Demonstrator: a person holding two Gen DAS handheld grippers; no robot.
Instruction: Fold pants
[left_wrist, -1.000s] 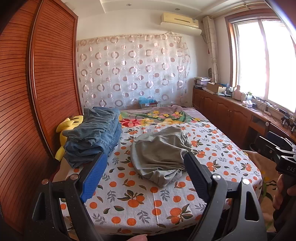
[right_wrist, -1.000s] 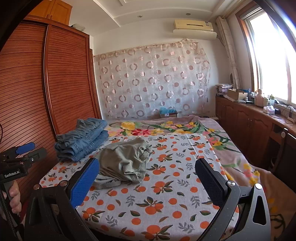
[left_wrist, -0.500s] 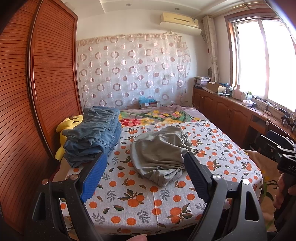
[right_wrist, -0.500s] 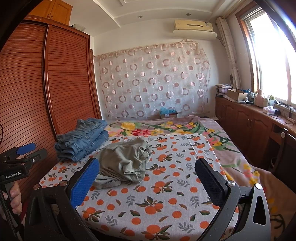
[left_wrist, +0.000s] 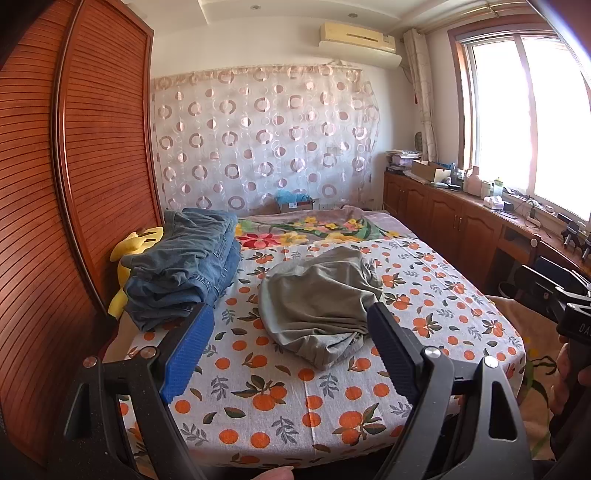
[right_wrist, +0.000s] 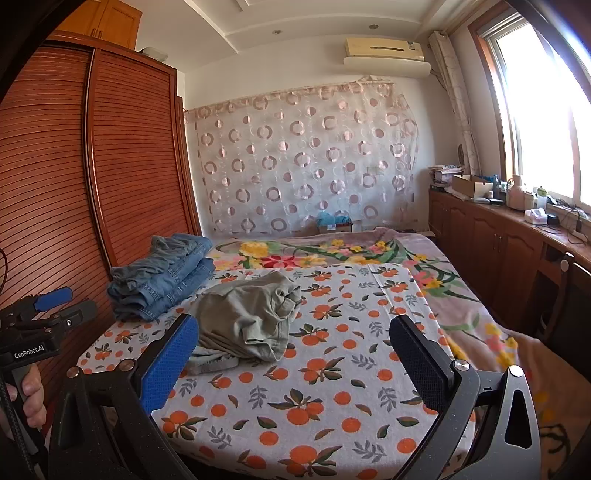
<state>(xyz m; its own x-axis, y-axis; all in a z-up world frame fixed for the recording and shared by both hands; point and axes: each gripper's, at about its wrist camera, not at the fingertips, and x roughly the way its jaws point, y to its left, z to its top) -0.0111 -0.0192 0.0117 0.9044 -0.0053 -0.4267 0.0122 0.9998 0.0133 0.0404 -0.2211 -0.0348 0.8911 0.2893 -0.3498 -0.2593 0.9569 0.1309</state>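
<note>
Crumpled grey-green pants (left_wrist: 321, 302) (right_wrist: 247, 314) lie in a heap near the middle of the bed, on the orange-print sheet (left_wrist: 280, 387) (right_wrist: 332, 373). My left gripper (left_wrist: 290, 336) is open, held short of the bed's near edge with nothing between its fingers; the heap shows between them. My right gripper (right_wrist: 295, 347) is open too, empty, and the heap sits just beyond its left blue pad (right_wrist: 168, 365). Each view catches the other gripper in a hand at its edge.
A stack of folded blue jeans (left_wrist: 184, 262) (right_wrist: 162, 280) rests at the bed's left side beside the wooden wardrobe (left_wrist: 48, 192). A yellow plush toy (left_wrist: 127, 251) lies behind it. A floral blanket (right_wrist: 424, 273) covers the far and right part. Cabinets (left_wrist: 454, 225) run under the window.
</note>
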